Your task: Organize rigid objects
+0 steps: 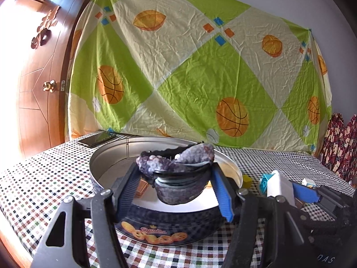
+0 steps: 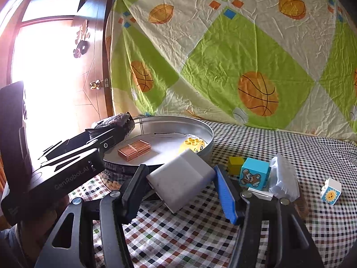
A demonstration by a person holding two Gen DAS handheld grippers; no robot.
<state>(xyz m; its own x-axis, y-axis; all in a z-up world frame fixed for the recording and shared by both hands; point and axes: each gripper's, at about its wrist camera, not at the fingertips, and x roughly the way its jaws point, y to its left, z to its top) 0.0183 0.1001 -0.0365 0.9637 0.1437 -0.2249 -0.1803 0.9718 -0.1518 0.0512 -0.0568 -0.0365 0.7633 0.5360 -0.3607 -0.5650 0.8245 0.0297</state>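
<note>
Checked cloth covers the table, backed by a green and cream sheet printed with basketballs and a wooden door at the left. Left gripper clenches a dark glittery pouch over the round tin, its long axis crosswise between the pads. Right gripper clasps a tilted grey box near the tin's front rim. Only the right view shows the copper case and yellow brick inside the tin.
</note>
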